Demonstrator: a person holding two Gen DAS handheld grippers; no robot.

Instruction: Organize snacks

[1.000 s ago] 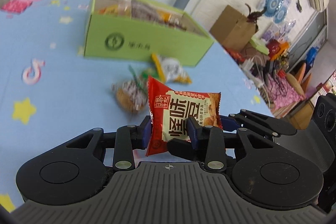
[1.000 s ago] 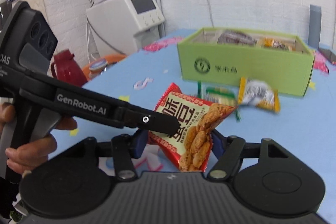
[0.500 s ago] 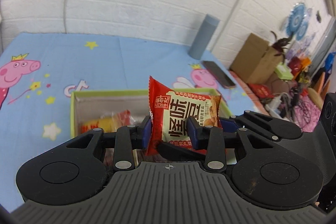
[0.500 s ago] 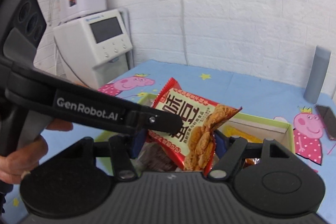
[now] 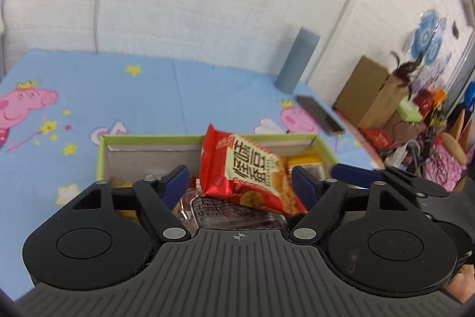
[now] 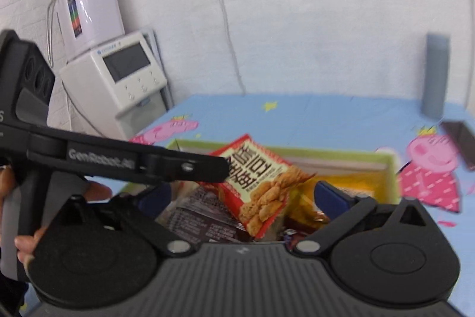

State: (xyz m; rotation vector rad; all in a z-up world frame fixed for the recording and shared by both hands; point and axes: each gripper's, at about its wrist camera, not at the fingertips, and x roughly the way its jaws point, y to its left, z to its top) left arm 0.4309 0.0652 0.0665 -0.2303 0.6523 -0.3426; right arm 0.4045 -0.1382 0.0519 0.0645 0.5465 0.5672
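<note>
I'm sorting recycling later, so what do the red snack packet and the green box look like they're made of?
Red snack packet: probably glossy plastic film, judging by its sheen, crinkles and serrated sealed edge.
Green box: likely cardboard, matte green outside, with plain grey inner walls and folded flaps.

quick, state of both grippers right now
left gripper: open, jaws just opened, red snack packet loose between them.
right gripper: open, jaws just opened, same packet free between them.
</note>
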